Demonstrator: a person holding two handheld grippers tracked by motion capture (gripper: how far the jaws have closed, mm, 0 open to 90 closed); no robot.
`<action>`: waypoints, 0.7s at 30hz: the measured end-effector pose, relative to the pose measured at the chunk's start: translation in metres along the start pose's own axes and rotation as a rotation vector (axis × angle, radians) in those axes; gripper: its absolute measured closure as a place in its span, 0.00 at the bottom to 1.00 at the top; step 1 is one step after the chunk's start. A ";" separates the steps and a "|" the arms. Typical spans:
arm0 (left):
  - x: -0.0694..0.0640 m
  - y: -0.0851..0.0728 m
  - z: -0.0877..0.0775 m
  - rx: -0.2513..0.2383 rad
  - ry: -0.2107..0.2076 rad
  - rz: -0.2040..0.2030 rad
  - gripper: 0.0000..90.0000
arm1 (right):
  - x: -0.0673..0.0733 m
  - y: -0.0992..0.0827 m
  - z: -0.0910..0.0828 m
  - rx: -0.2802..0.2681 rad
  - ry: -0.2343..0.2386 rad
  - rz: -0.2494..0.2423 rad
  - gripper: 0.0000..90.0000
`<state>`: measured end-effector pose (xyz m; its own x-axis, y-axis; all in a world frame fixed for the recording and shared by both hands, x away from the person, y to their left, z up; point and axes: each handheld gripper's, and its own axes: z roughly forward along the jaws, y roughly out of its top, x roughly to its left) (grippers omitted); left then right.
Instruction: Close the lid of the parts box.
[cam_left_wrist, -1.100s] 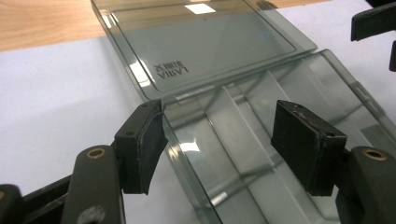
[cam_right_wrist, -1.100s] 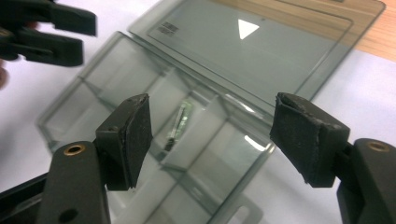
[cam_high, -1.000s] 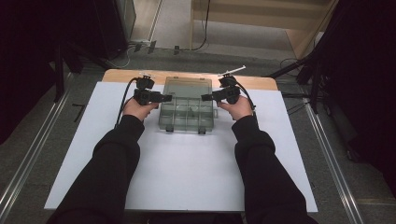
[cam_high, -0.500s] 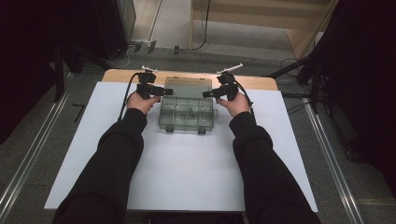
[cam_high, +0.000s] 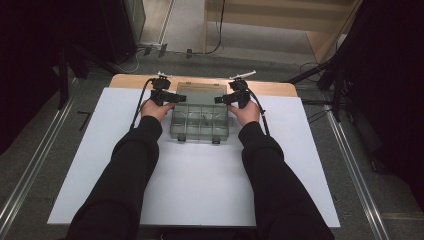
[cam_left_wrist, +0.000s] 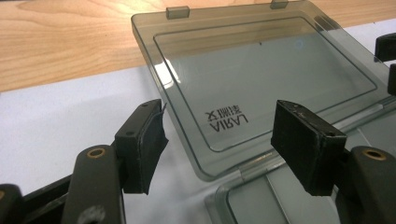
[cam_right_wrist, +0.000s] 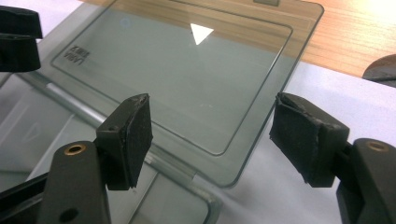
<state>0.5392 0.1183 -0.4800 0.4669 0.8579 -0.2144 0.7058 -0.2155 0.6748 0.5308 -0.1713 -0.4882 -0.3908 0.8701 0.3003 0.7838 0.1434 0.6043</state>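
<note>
Two grippers flank a smoky clear compartment box (cam_high: 200, 122) that sits on the white sheet (cam_high: 200, 190) covering the tabletop (cam_high: 280, 89), toward its far edge. The box's lid (cam_left_wrist: 261, 88) lies folded fully back, flat, its far edge over the bare wood, joined to the tray by the hinge line nearest the grippers. The left gripper (cam_high: 176, 98) hovers at the lid's left hinge corner and the right gripper (cam_high: 220, 99) at the right one, each with its fingers spread wide and holding nothing; in both gripper views the lid's corner shows in the gap between the pads with no contact.

The step in hand looks like taking hold of the lid to swing it shut over the tray. To do that well, each gripper should probably slide toward the lid's free far corners rather than pinch near the hinge, where leverage is poor and the thin plastic could flex. One finger must get under the flat edge, so a low, shallow approach helps. Both sides should lift together, evenly, or the lid may twist and the light box skid on the sheet. The two latches (cam_high: 186, 138) on the near wall then need pressing home.
</note>
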 end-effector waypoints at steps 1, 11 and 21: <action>0.000 0.000 0.001 0.002 0.002 0.000 0.38 | 0.000 0.000 0.001 -0.001 0.005 0.011 0.33; -0.001 -0.004 0.017 0.014 0.012 -0.007 0.38 | -0.002 0.000 0.010 -0.006 -0.027 0.058 0.32; 0.004 -0.006 0.022 -0.002 -0.016 -0.060 0.38 | -0.004 -0.003 0.017 0.031 -0.028 0.070 0.32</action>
<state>0.5490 0.1124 -0.5003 0.4321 0.8618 -0.2658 0.7320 -0.1630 0.6616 0.5383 -0.1670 -0.5033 -0.3211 0.8912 0.3204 0.8237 0.0958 0.5589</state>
